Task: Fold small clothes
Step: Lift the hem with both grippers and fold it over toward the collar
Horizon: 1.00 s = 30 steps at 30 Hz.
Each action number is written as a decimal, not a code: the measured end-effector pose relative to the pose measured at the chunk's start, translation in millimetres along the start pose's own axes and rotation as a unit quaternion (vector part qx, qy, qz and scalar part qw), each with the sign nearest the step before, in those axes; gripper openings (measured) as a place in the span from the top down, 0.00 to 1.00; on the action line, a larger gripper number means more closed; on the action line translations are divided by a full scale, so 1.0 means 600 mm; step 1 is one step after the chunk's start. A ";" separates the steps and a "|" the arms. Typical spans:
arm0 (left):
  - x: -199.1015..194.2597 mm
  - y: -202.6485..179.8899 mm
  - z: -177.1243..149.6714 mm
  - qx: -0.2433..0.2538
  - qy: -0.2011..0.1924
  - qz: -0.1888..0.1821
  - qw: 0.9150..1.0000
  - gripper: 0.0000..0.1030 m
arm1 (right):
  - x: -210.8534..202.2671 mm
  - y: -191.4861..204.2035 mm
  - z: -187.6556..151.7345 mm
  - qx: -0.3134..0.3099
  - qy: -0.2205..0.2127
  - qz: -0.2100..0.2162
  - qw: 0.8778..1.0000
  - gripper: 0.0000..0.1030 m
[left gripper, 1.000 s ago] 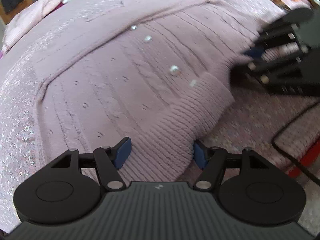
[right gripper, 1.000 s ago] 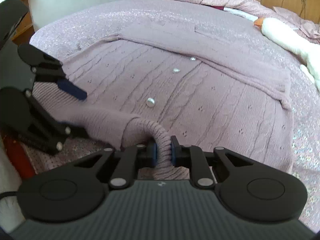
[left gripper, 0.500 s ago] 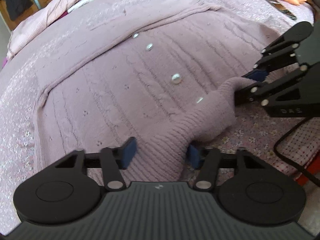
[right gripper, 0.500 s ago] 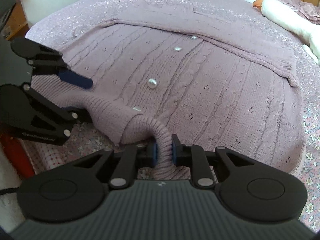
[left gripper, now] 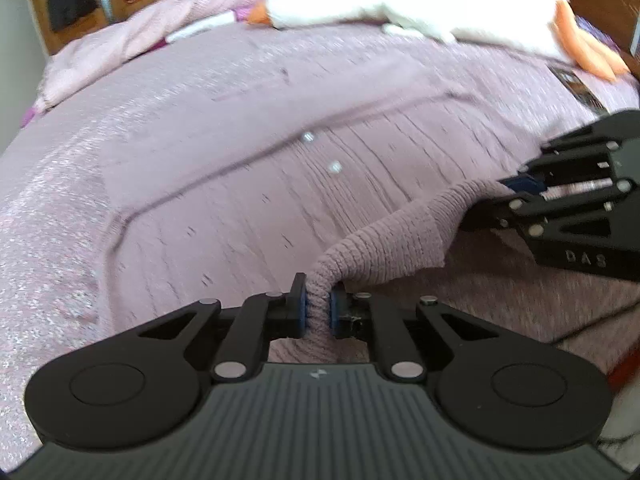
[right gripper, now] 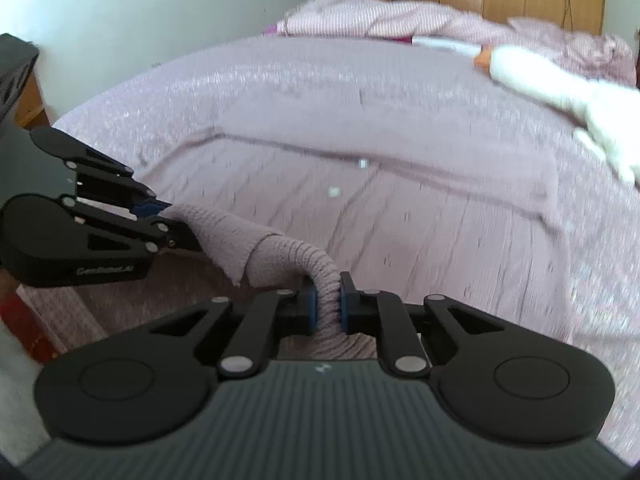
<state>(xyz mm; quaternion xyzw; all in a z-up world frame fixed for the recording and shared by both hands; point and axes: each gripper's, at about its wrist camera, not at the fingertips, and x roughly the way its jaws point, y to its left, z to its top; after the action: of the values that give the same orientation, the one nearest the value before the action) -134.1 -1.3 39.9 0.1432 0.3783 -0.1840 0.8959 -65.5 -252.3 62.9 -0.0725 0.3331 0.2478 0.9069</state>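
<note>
1. Mauve knit cardigan point(left gripper: 248, 216) is spread flat on the bed point(left gripper: 60, 208), its ribbed hem point(left gripper: 384, 240) raised off the bedspread.
2. That hem is clamped between the closed fingers of the left hand-held gripper point(left gripper: 319, 312), directly at its tips.
3. A second stretch of the hem is pinched by the right hand-held gripper point(right gripper: 328, 304), likewise closed on the knit.
4. Two pale buttons point(left gripper: 334, 166) are seen ahead of the left hand-held gripper.
5. A white plush goose point(left gripper: 400, 16) lies far ahead, near the pillows point(right gripper: 360, 20).
</note>
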 end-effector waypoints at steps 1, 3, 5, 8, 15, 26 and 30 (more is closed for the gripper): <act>-0.006 0.005 0.006 -0.007 -0.004 0.002 1.000 0.89 | -0.001 0.001 0.007 -0.004 -0.008 -0.003 1.000 0.87; -0.012 0.013 0.018 -0.019 -0.017 0.010 1.000 0.89 | -0.004 0.005 0.018 -0.014 -0.023 -0.011 1.000 0.87; -0.022 0.021 0.030 -0.027 -0.032 0.016 0.999 0.89 | -0.006 0.007 0.029 -0.021 -0.036 -0.020 0.999 0.88; -0.025 0.029 0.052 -0.038 -0.048 0.023 0.998 0.89 | -0.007 0.004 0.045 -0.023 -0.057 -0.031 0.998 0.88; -0.023 0.041 0.113 -0.042 -0.090 0.049 0.994 0.90 | 0.004 -0.019 0.094 -0.002 -0.100 -0.049 0.994 0.88; 0.012 0.084 0.222 -0.039 -0.157 0.088 0.983 0.90 | 0.060 -0.062 0.195 -0.006 -0.156 -0.077 0.985 0.88; 0.039 0.111 0.266 -0.038 -0.176 0.100 0.979 0.90 | 0.094 -0.076 0.232 -0.014 -0.168 -0.090 0.982 0.88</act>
<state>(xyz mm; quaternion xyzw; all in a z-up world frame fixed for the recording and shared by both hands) 9.8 -9.9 138.0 0.1115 0.2055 -0.1010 0.9670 73.1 -228.2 132.3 -0.0723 0.1646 0.1786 0.9674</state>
